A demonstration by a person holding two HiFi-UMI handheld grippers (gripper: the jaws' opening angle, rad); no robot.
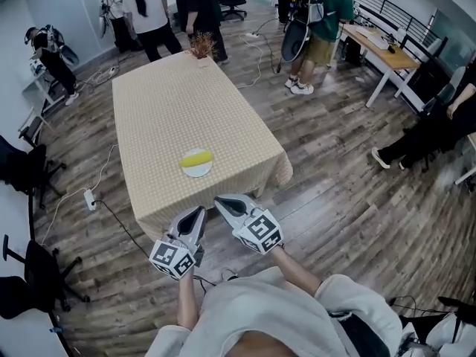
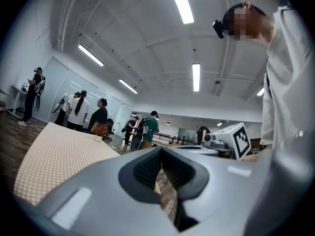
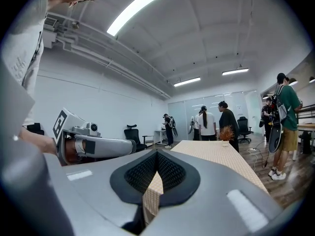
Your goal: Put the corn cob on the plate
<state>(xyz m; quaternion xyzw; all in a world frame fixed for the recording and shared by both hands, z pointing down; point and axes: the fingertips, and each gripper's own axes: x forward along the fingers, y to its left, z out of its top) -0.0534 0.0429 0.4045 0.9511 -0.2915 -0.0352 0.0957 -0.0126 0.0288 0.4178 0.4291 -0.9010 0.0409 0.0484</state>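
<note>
A yellow corn cob lies on a white plate near the front edge of the table with the checked cloth. Both grippers hang off the table, in front of its near edge and close to my body. My left gripper is shut with nothing in it; in its own view the left gripper has its pads meeting at the tip. My right gripper is also shut and empty, and the right gripper looks along the cloth. Neither gripper view shows the plate or the corn.
A small pot with a dried plant stands at the table's far end, where several people stand. Office chairs and a power strip with cables are on the wooden floor at the left. A desk stands at the far right.
</note>
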